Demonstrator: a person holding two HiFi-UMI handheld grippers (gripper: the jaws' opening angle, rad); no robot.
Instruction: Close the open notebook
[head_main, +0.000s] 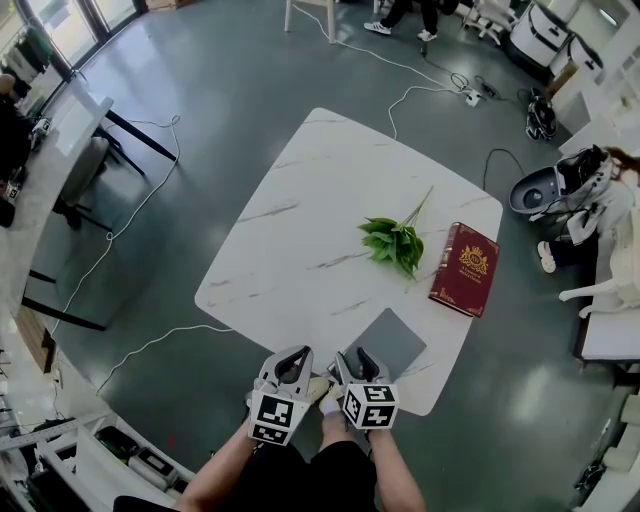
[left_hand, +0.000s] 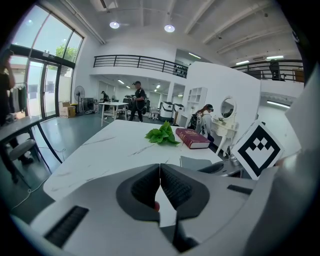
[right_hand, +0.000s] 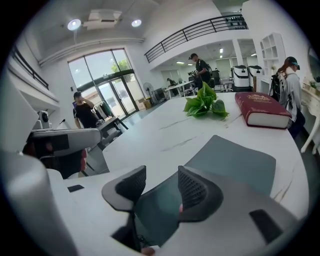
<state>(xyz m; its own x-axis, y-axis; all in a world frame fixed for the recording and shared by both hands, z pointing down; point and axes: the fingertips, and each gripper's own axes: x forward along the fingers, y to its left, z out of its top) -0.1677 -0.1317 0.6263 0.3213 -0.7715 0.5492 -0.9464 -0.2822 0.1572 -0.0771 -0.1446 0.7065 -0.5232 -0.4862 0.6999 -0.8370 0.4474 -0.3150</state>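
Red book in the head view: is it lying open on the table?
No, the red book lies shut on the white table, with its gold-stamped cover facing up.

Cannot read the gold print on the red book (head_main: 465, 268): too small. In the head view, loses the near corner of the notebook (head_main: 395, 338) behind the right hand-held gripper (head_main: 352, 360). In the left gripper view, catches only a strip of it past the body of the left hand-held gripper (left_hand: 160, 169).
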